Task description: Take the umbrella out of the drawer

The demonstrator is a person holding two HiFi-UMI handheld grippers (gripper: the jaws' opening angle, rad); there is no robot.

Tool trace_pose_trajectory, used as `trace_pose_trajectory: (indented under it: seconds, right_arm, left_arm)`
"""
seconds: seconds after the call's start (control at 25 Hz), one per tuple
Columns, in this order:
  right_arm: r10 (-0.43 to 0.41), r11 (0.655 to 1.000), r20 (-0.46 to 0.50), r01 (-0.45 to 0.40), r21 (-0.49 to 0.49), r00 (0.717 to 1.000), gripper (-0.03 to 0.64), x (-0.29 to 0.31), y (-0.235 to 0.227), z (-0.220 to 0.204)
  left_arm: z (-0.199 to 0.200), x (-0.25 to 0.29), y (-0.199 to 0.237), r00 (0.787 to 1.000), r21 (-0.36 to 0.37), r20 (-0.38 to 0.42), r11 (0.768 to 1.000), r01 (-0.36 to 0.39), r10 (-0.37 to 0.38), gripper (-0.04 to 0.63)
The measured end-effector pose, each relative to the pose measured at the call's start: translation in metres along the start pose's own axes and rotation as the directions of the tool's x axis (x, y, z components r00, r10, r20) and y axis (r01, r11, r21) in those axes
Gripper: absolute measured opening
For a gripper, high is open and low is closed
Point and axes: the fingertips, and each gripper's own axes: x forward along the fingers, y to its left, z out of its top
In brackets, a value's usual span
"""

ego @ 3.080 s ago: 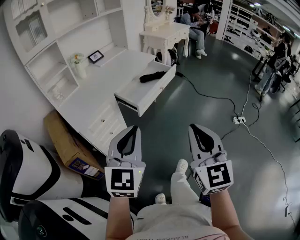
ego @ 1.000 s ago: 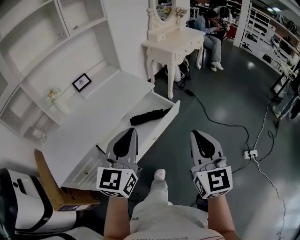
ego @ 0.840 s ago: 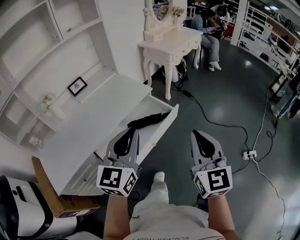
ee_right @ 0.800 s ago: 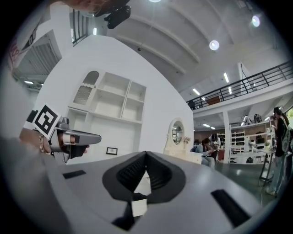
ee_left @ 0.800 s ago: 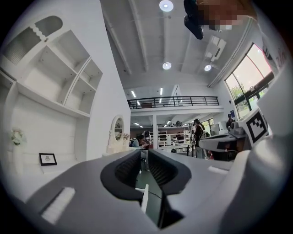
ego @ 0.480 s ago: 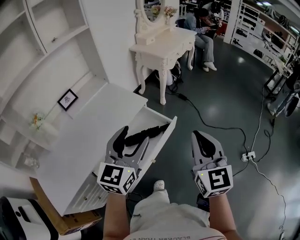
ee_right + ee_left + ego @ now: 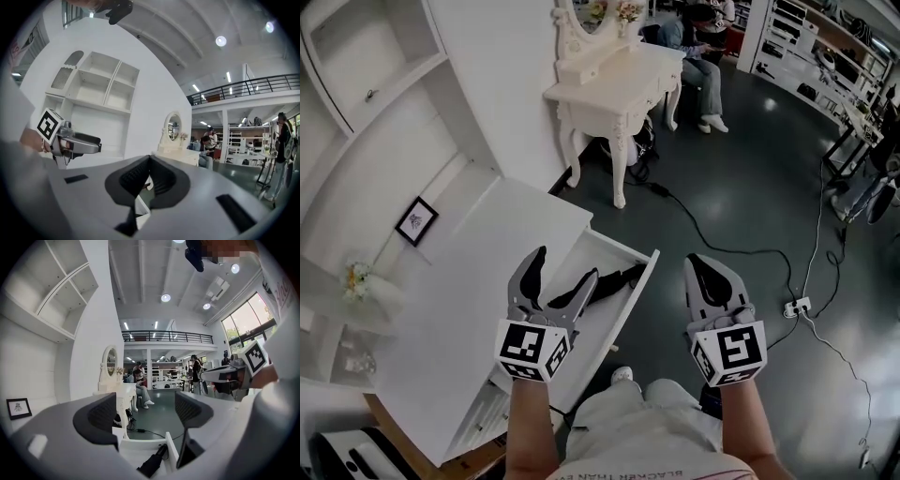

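Observation:
A folded black umbrella [image 7: 617,278] lies inside the open white drawer [image 7: 630,314] of the white desk [image 7: 478,291]. My left gripper [image 7: 564,266] hovers over the drawer's near part with its jaws opening wide and nothing between them. In the left gripper view [image 7: 145,411] the umbrella [image 7: 152,465] lies below and just ahead of the jaws, inside the drawer [image 7: 169,452]. My right gripper [image 7: 709,274] hangs over the dark floor right of the drawer, shut and empty, with its tips meeting in the right gripper view [image 7: 149,163].
A white dressing table [image 7: 609,80] stands beyond the desk, with seated people [image 7: 694,37] behind it. A black cable [image 7: 722,248] runs across the floor to a power strip [image 7: 795,307]. A small picture frame [image 7: 416,220] rests on the desk's back. White shelves rise at left.
Both grippers have moved forward to the desk, so the drawer now lies under the left one. The left jaws went from shut to wide open. The right gripper stayed shut.

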Motion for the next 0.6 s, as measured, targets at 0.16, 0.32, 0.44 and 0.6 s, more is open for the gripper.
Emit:
trace_pose_trajectory:
  seconds: [0.16,0.32,0.44,0.6]
  right_arm:
    - [0.003,1.0,-0.046,-0.003,0.011,0.999,0.005,0.016,-0.003,-0.014]
    - [0.011,1.0,-0.084,-0.009,0.03,0.996,0.005,0.026,-0.007,-0.03]
    - [0.022,0.998,-0.111,-0.016,0.055,0.994,0.005,0.03,-0.011,-0.045]
    - [0.037,0.997,-0.158,-0.025,0.074,0.987,0.005,0.037,-0.015,-0.07]
  left_arm:
    - [-0.013,0.011,0.015,1.0,-0.007,-0.029,1.0,-0.011,0.011,0.376]
    - [-0.032,0.019,0.022,0.997,-0.012,-0.079,1.0,-0.023,0.022,0.376]
    - [-0.046,0.025,0.022,0.993,0.003,-0.119,1.0,-0.026,0.026,0.376]
    - [-0.067,0.033,0.017,0.985,0.001,-0.171,1.0,-0.018,0.018,0.376]
